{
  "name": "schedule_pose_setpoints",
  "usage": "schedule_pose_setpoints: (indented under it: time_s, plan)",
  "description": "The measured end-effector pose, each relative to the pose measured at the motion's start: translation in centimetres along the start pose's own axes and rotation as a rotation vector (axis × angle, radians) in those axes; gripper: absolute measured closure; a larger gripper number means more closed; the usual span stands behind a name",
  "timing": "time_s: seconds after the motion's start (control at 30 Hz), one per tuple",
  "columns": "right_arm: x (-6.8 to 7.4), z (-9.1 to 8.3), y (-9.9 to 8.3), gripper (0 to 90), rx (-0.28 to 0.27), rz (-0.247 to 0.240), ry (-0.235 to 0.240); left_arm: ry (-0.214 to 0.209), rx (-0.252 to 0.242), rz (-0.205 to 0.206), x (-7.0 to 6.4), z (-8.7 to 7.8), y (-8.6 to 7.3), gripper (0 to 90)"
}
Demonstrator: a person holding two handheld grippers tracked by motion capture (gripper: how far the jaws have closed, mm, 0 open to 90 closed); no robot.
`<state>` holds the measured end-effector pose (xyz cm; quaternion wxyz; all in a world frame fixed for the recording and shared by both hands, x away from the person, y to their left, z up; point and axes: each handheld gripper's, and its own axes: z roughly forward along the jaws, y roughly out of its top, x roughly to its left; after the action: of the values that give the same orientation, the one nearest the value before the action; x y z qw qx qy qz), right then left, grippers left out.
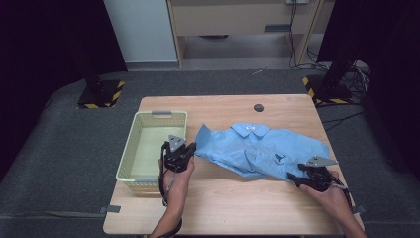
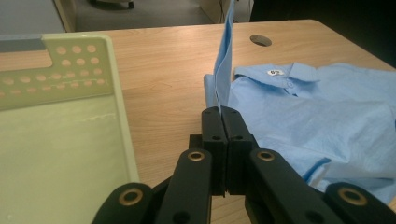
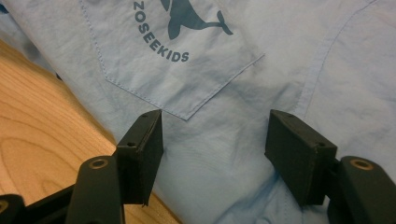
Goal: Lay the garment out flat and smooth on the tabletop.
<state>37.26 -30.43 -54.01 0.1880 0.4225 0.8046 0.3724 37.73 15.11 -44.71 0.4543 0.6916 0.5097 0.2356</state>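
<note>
1. Currently, a light blue shirt lies spread on the wooden worktop, from the middle toward the right edge, collar toward the far edge.
2. Left claw: in the left gripper view its jaws are pressed together on a fold of the shirt's fabric, which rises upright between them. In the high view this claw sits at the shirt's left end, just beside the basket.
3. Right claw: jaws stand wide apart, nothing held. In the right gripper view they straddle the shirt's cloth just below the chest pocket, which bears a dark whale print and the lettering "ZOSEEKIDS". Whether the jaw tips touch the cloth cannot be told.
4. In the high view the right claw is at the shirt's near right part, close to the right near corner of the worktop.
5. A pale green perforated basket stands at the left edge of the worktop, with nothing in it; the shirt's left end lies near its right wall.
6. A round dark cable hole lies near the far edge, beyond the collar and apart from the shirt.
7. The person's hands hold both claws, forearms entering from the near edge.
</note>
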Motion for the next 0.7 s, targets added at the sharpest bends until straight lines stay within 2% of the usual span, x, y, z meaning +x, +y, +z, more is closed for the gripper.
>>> schedule_pose_setpoints:
  time_s: [0.1,0.27,0.33,0.43,0.47,0.6,0.7]
  plan:
    - [-0.1,0.0,0.0,36.8,0.002,-0.001,-0.001,-0.001,-0.006,-0.024,0.6,-0.4,0.0,90.0]
    - [-0.4,-0.1,-0.1,36.8,-0.002,0.003,-0.006,0.003,-0.002,-0.020,0.6,-0.3,-0.2,88.9]
    - [-0.3,-0.1,-0.1,36.7,-0.003,0.004,-0.007,0.026,-0.015,-0.013,0.3,-0.3,-0.1,78.9]
    - [-0.3,-0.1,-0.1,36.5,-0.002,0.005,-0.008,0.045,-0.041,0.006,-0.3,-0.5,0.2,64.6]
    - [-0.3,-0.1,-0.1,36.3,-0.002,0.007,-0.008,0.044,-0.044,0.012,-0.4,-0.5,0.3,62.4]
    - [-0.3,-0.2,0.0,35.6,0.003,0.024,-0.005,0.026,-0.045,0.062,-1.9,-0.5,0.3,58.0]
    - [-0.2,-0.6,0.3,38.5,0.009,0.030,-0.004,-0.005,-0.035,0.089,-3.4,-0.1,0.0,55.5]
